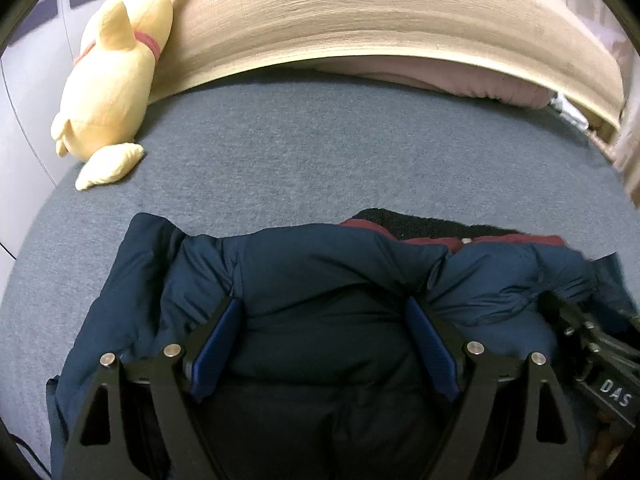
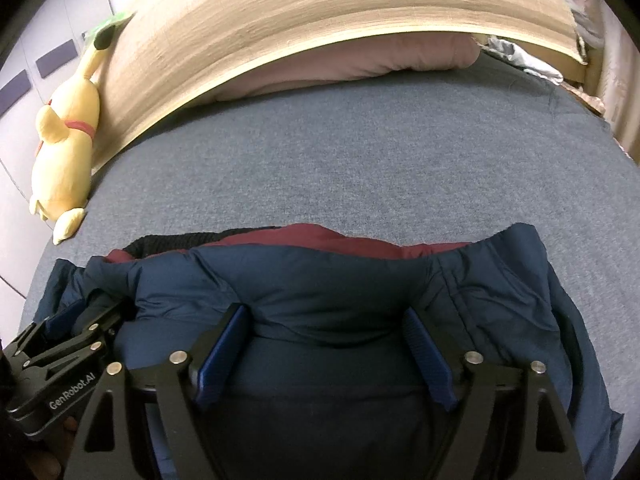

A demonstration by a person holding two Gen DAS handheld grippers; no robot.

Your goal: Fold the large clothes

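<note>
Navy padding fills the bottom of both wrist views: one jacket [image 1: 320, 280], dark blue outside with a dark red lining and a black fleecy collar showing along its far edge, lies bunched on the grey bed [image 1: 300, 152]. Counted: one jacket, two claws, one yellow plush toy [image 1: 116, 80], one pink pillow [image 2: 360, 60].

Around it, the plush toy lies at 10 o'clock against the tan headboard [image 1: 380, 12], and the pillow is tucked under the headboard's lower edge at 12 to 1 o'clock. Between jacket and headboard the grey sheet is bare.

Each claw hangs tilted down over the jacket. On the left claw [image 1: 324, 316] the blue pads stand spread wide with a fold of jacket bulging up between them, and whether they press on it cannot be told. On the right claw [image 2: 326, 320] the picture is the same: spread wide over a hump of jacket. Each claw shows at the other view's lower corner.
</note>
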